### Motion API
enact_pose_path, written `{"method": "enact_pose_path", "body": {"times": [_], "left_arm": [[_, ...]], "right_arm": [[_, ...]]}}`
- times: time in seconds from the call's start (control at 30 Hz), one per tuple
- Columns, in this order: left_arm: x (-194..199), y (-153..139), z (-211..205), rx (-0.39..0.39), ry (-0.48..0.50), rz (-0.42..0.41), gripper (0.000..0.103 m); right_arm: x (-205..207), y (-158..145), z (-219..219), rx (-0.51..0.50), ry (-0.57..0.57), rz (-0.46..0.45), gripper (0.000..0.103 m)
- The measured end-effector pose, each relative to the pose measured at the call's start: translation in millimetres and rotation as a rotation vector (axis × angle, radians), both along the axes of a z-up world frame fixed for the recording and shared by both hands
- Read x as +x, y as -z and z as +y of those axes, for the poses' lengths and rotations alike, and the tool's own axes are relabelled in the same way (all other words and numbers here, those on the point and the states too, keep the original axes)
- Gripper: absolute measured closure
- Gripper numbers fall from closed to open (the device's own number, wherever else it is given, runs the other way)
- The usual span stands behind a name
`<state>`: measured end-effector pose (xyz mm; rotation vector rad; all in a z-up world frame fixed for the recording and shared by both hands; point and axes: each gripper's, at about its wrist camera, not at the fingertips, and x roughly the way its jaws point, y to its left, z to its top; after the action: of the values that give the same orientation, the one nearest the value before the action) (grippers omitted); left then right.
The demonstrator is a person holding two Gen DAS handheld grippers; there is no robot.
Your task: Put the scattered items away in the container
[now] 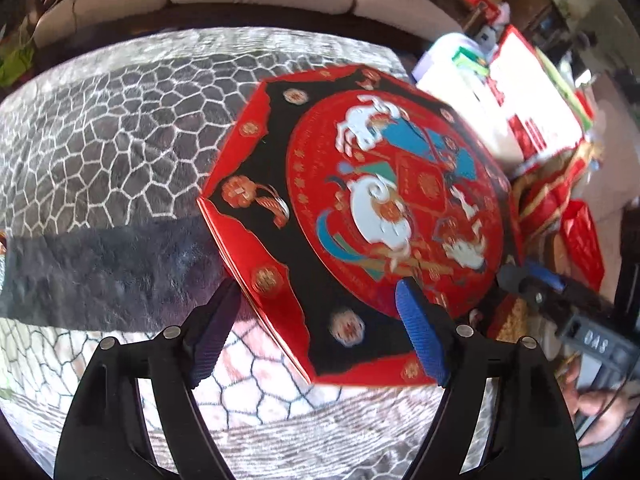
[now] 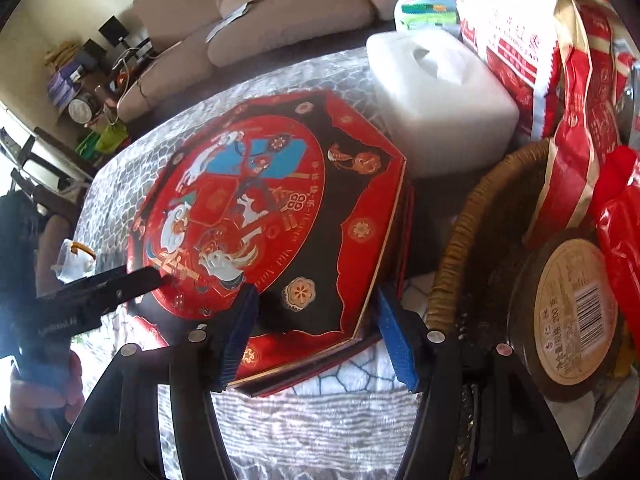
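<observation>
An octagonal red and black gift box [image 1: 360, 208] with a painted round picture on its lid lies on the patterned tablecloth. My left gripper [image 1: 316, 284] is open and straddles the box's near left edge, one blue pad over the lid and the other off it. In the right wrist view the same box [image 2: 272, 208] has its near corner between the fingers of my right gripper [image 2: 316, 290], which is open with its pads apart from the sides. The lid sits slightly askew on a dark base. A finger of the left gripper [image 2: 120, 284] reaches the lid's far left edge.
A wicker basket [image 2: 452, 248] stands right of the box, with a round labelled tin [image 2: 572, 312] and red packets [image 2: 580, 120] in it. A white tissue box [image 2: 440, 100] sits behind. A sofa [image 2: 280, 20] lies beyond the table's far edge. A hand [image 2: 40, 392] is at the left.
</observation>
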<state>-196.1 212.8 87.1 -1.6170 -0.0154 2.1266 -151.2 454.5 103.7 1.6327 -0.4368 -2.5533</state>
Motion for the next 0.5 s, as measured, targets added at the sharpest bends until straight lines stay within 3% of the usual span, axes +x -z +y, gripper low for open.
{"method": "enact_pose_path", "body": {"times": [0.13,0.3,0.4,0.43,0.5], "left_arm": [[22,-4,12,-0.038,0.058,0.019,0.026],[39,-4,23,-0.022,0.110,-0.004,0.026],[49,-6,31,-0.025,0.147,-0.021,0.033],[49,-8,29,-0.017,0.145,-0.027,0.041],[41,-18,19,0.008,0.112,-0.029,0.043]], "right_arm": [[7,2,1,0.012,-0.002,-0.007,0.040],[17,2,4,0.023,-0.003,-0.021,0.041],[18,5,11,0.029,0.008,-0.041,0.042],[18,7,13,0.035,0.014,-0.047,0.044],[17,5,17,0.052,0.022,-0.035,0.048]]}}
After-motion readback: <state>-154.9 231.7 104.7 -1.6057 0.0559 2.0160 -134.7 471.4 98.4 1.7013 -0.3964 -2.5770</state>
